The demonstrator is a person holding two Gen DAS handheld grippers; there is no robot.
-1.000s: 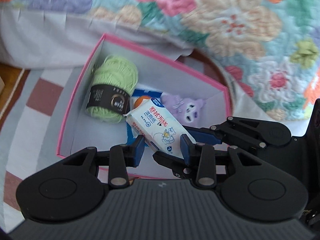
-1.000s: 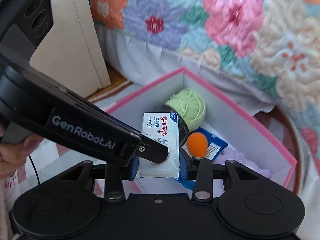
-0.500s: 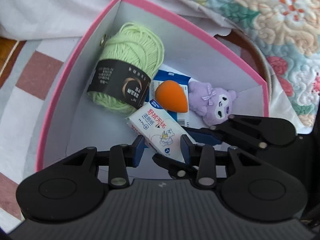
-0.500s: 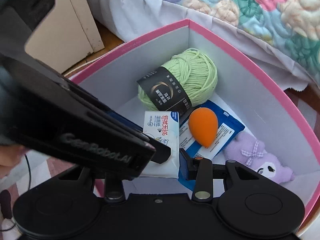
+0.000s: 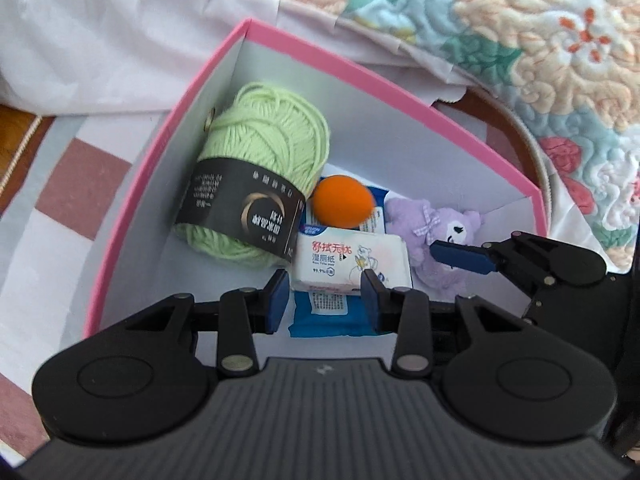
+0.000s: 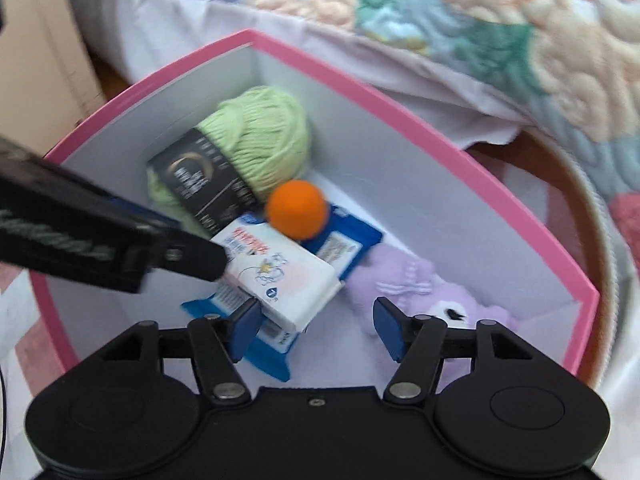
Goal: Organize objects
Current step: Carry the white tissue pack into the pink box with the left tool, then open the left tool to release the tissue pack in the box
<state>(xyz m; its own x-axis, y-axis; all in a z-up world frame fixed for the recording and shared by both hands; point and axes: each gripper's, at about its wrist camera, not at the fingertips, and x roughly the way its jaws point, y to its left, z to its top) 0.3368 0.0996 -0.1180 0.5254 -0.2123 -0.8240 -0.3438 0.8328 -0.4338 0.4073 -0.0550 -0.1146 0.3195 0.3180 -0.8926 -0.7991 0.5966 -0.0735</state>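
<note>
A white wet-tissue pack (image 5: 352, 262) hangs low inside the pink-rimmed box (image 5: 360, 68), just over a blue packet (image 5: 332, 316). My left gripper (image 5: 324, 300) is shut on the pack's near end. From the right wrist, a left finger (image 6: 200, 256) rests on the pack (image 6: 280, 280). My right gripper (image 6: 316, 326) is opening: the pack's end lies between its jaws and the pads do not press it. One right finger (image 5: 460, 258) hovers over the purple plush (image 5: 424, 224). Green yarn (image 5: 272, 136) and an orange sponge (image 5: 342, 200) lie behind.
A flowered quilt (image 5: 520, 20) and a white bed skirt (image 5: 100, 40) hang behind the box. A chequered rug (image 5: 80, 184) lies at the left. A cream cabinet (image 6: 40, 40) stands at the far left, and a round brown rim (image 6: 580, 184) curves past the box's right wall.
Both grippers sank deeper into the box with the pack. The right jaws spread away from the pack, which swung from slanted to lying across the left jaws.
</note>
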